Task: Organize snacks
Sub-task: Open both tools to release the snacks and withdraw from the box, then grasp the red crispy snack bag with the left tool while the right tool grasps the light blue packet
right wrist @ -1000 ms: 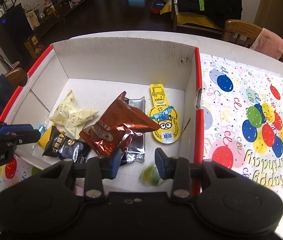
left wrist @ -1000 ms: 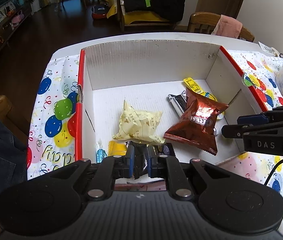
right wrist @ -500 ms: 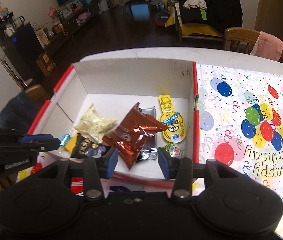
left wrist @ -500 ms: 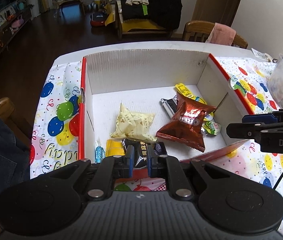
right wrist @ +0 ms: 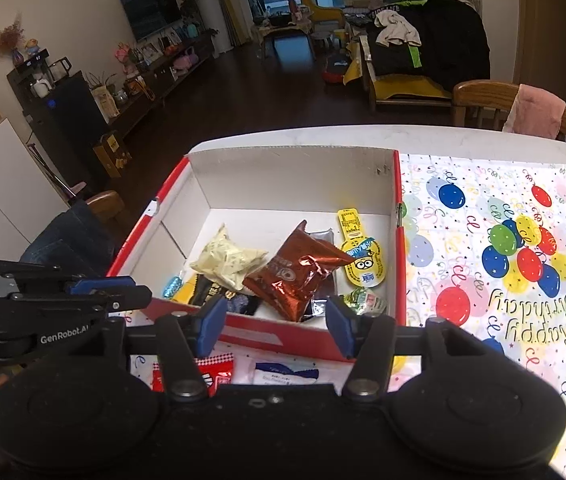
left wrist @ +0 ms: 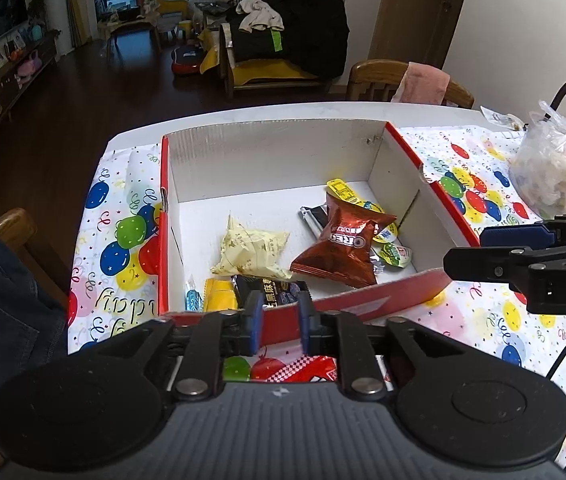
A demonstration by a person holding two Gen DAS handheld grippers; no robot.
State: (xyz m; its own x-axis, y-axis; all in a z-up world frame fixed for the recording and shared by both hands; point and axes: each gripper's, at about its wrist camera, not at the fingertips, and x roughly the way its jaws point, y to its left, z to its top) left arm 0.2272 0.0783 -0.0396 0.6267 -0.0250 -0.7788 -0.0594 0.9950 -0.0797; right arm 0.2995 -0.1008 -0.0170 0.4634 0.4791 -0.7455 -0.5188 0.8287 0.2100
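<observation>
A red and white cardboard box [left wrist: 283, 156] [right wrist: 295, 176] stands on the table and holds several snacks: a brown Oreo bag [left wrist: 343, 242] [right wrist: 295, 276], a cream packet [left wrist: 251, 250] [right wrist: 229, 260], a black packet [left wrist: 279, 290], a yellow Minions pack [right wrist: 361, 254] and a green jelly cup [left wrist: 397, 254] [right wrist: 367, 300]. My left gripper [left wrist: 279, 322] is open and empty, just before the box's near wall. My right gripper [right wrist: 277, 322] is open and empty, also before the near wall. A red packet [left wrist: 305, 368] [right wrist: 217, 370] and a white and blue packet [right wrist: 283, 374] lie on the table under the grippers.
The box sits on a balloon-print tablecloth [right wrist: 503, 248]. A clear plastic bag [left wrist: 555, 172] stands at the right. Wooden chairs [left wrist: 407, 84] stand behind the table and at its left [left wrist: 15, 236].
Both grippers have pulled back and up, out of the box to in front of its near wall. The left jaws have opened a little. The green jelly cup now lies in the box.
</observation>
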